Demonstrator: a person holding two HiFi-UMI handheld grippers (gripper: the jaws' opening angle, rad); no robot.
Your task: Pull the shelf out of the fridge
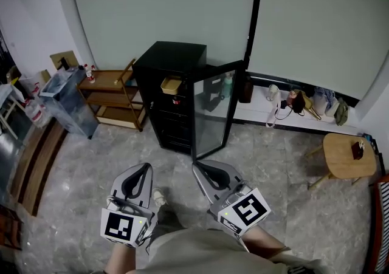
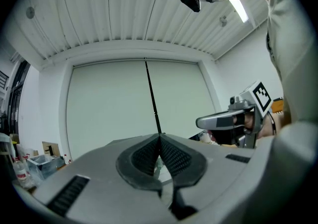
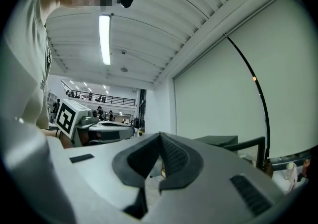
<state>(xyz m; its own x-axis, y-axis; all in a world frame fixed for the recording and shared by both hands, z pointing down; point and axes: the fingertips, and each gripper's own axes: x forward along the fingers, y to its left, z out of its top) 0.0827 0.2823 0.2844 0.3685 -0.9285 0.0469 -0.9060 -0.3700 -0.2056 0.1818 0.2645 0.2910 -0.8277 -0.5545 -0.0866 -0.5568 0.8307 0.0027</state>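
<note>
Closed and empty, left gripper [image 1: 146,167] and right gripper [image 1: 198,166] hover far from the shelf [image 1: 175,110] in the fridge [image 1: 172,60].

The small black fridge [image 1: 169,63] stands upright on the grey floor [image 1: 121,151], its glass door [image 1: 214,112] swung wide open to the right; dark shelves [image 1: 175,122] sit stacked inside the cabinet

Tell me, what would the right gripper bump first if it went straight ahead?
Probably the fridge: the right gripper, fingers shut, points toward its open front. It tilts upward, though, so it might pass over.
</note>
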